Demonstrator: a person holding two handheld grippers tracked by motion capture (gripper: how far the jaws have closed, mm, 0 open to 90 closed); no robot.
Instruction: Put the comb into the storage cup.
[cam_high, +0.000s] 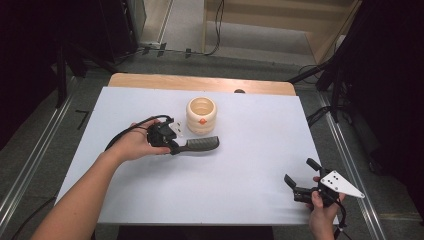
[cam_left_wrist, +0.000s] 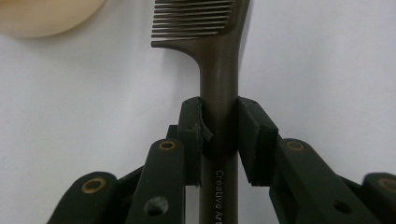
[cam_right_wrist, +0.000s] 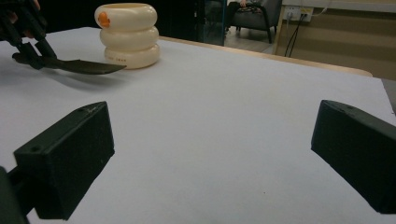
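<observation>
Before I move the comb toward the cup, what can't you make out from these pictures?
- Comb: left gripper view, the top edge cuts off its teeth; the handle's lettering runs out at the bottom edge.
- Cup: high view, the rim hides the inside bottom; the orange mark is too small to read.
- Left claw: high view, the hand covers much of it; whether the comb's tip touches the table is unclear.
- Right claw: right gripper view, edges crop both jaws.

Evenly lit white counter (cam_high: 240, 175) under soft overhead light, dark surroundings at both sides of the high view, faint shadow beneath the comb (cam_right_wrist: 86, 66), near jaws softly blurred, slight grain, mild softness throughout.
</observation>
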